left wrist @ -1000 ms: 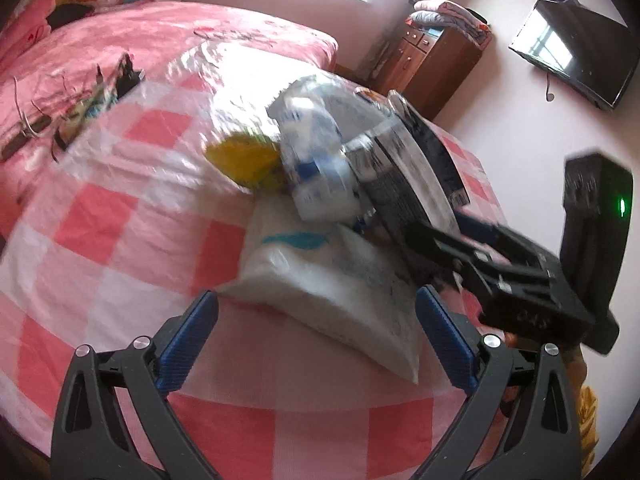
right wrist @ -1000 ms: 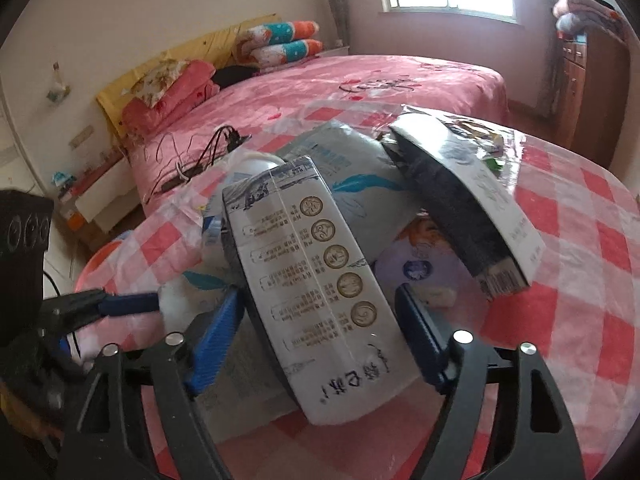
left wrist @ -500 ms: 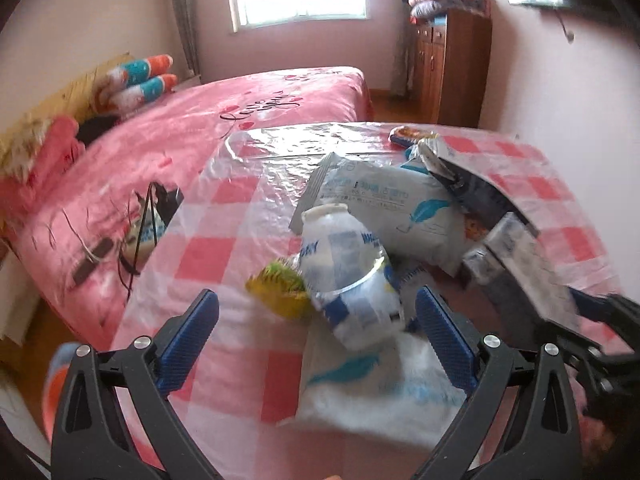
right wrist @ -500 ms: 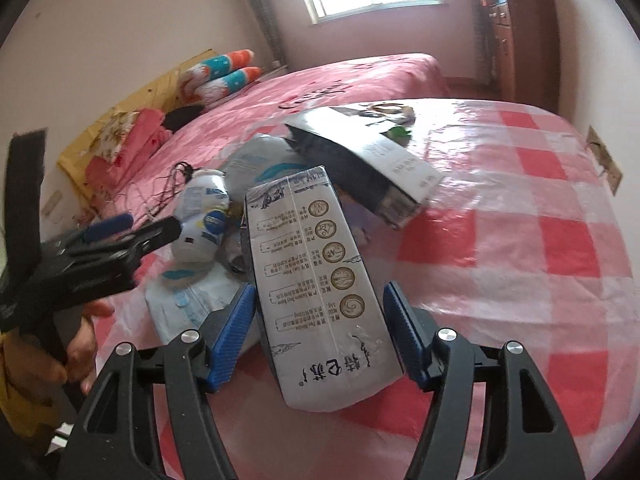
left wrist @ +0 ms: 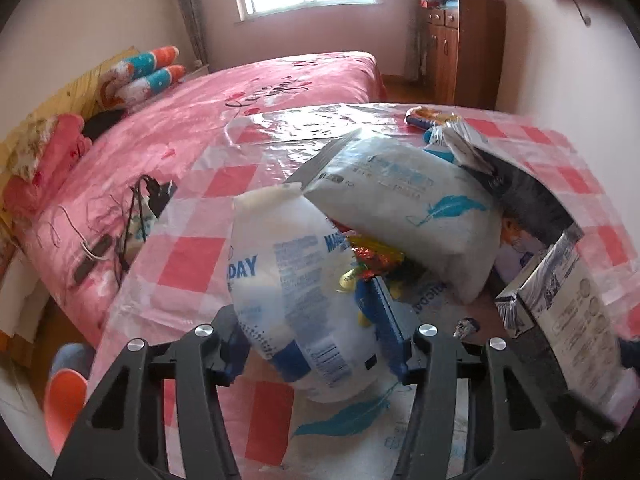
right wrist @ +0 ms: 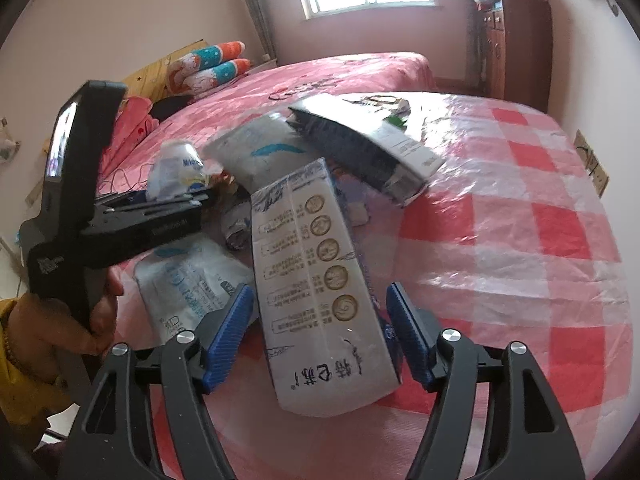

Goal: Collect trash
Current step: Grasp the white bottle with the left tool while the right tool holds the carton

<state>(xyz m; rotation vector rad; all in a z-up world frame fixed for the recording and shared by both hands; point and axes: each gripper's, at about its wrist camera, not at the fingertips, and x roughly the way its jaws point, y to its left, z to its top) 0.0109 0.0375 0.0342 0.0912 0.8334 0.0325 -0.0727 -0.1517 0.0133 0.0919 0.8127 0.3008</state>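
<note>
While the left gripper [left wrist: 304,312] fills the bottom of its own view, its jaws have just been closing and now clamp a crumpled white bottle [left wrist: 288,280] between the blue pads. The bottle stands tilted at the centre of the frame, above a flat white pack [left wrist: 352,420] with a teal feather print that lies on the red-checked table [left wrist: 192,256]. Just right of the bottle a bit of coloured foil wrapper [left wrist: 376,252] pokes out from under a plump tissue pack [left wrist: 400,208]. A dark box [left wrist: 532,200] leans behind that pack at the upper right. The grey carton [left wrist: 560,300] reaches in from the right edge. A pink bed [left wrist: 260,92] spans the upper left and a brown cabinet [left wrist: 468,48] stands at the upper right.

From the right wrist view, the right gripper [right wrist: 320,292] straddles the carton, which runs from the bottom centre up toward the trash pile. Its jaws have just been opening a little. The carton lies between the pads: a gap shows between it and the pad at the left of the frame, and the other pad sits right at its edge. At the left of the frame a hand [right wrist: 100,312] holds the other tool, with the bottle at its tip. The dark box lies tilted above the carton, and the tissue pack sits between box and bottle.
</note>
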